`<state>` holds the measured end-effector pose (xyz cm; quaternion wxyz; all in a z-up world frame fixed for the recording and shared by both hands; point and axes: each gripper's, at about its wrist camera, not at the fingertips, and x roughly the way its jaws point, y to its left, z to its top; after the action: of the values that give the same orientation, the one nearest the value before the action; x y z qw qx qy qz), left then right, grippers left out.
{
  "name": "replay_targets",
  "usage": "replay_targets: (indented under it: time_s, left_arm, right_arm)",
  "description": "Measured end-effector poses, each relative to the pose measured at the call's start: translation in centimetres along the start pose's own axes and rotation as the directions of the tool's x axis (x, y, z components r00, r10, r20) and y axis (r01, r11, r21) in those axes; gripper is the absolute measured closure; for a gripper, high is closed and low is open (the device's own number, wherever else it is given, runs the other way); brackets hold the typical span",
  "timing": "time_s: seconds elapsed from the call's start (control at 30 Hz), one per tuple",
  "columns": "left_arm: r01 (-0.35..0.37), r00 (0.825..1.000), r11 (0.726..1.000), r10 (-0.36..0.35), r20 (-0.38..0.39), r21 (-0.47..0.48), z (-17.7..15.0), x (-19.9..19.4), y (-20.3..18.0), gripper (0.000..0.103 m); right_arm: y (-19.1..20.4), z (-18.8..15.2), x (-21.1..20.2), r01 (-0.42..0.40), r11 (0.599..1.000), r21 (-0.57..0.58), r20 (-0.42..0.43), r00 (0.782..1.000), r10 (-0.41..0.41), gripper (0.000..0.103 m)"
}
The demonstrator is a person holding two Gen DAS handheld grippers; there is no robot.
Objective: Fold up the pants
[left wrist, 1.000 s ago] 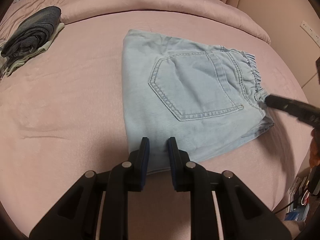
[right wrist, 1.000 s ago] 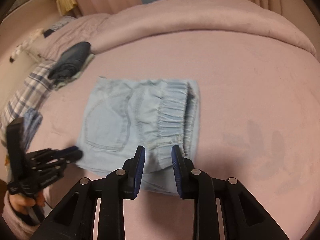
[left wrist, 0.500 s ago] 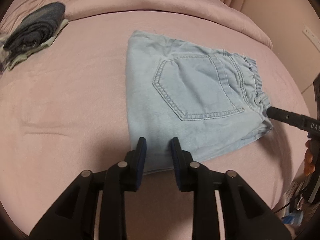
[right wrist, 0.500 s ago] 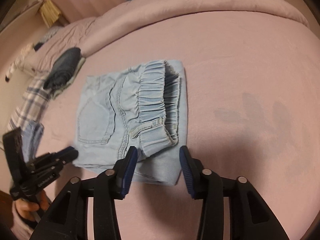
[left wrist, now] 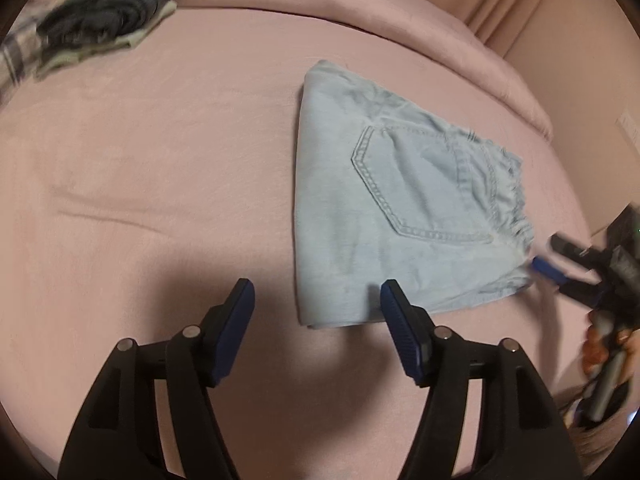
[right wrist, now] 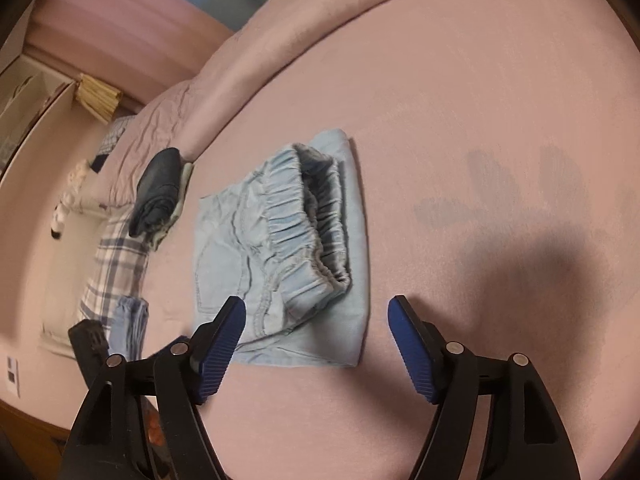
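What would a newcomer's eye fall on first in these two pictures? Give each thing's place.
First, the folded jeans, pale blue, lying flat in the middle of the pink bed, pocket up and elastic waistband showing. Next, the left gripper and right gripper at the near edge, jaws opening, with nothing pinched between them. A dark folded pile sits farther back.

The folded pants (left wrist: pixel 400 216) lie flat on the bed (left wrist: pixel 160 200), right of centre in the left wrist view, waistband end toward the right. The left claw (left wrist: pixel 316 300) hangs just before their near edge, jaws opening with nothing between them. The right claw (right wrist: pixel 312 320) stands at the waistband corner, jaws opening, apart from the cloth. A stack of folded clothes (left wrist: pixel 104 28) sits well apart, far left, near the rolled duvet (left wrist: pixel 320 12) behind.
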<state>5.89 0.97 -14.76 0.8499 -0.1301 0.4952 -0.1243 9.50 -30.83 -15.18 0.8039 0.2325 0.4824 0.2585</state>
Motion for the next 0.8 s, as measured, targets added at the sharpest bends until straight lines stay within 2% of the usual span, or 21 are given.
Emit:
replay_targets:
  time_s: [0.07, 0.13, 0.33, 0.43, 0.8]
  left_arm:
    - [0.099, 0.995, 0.992, -0.099, -0.008, -0.077, 0.1, 0.2, 0.9, 0.037]
    - [0.157, 0.987, 0.976, -0.161, -0.012, -0.153, 0.2, 0.4, 2.1, 0.036]
    - [0.227, 0.972, 0.946, -0.234, -0.001, -0.231, 0.9, 0.9, 3.0, 0.036]
    - [0.238, 0.969, 0.942, -0.247, -0.01, -0.235, 1.6, 1.4, 2.9, 0.036]
    - [0.221, 0.972, 0.961, -0.23, -0.039, -0.168, 3.7, 3.4, 1.6, 0.036]
  right_arm:
    - [-0.2, 0.1, 0.5, -0.005, 1.0, 0.023, -0.012, 1.0, 0.005, 0.028]
    - [-0.5, 0.1, 0.7, -0.021, 0.999, 0.047, -0.021, 1.0, 0.022, 0.028]
    - [-0.9, 0.2, 1.5, -0.042, 0.996, 0.074, -0.04, 0.998, 0.045, 0.027]
    - [-0.9, 0.4, 1.8, -0.052, 0.996, 0.074, -0.042, 0.998, 0.055, 0.023]
    - [0.9, 1.6, 4.0, -0.038, 0.999, -0.015, -0.07, 0.997, 0.037, 0.022]
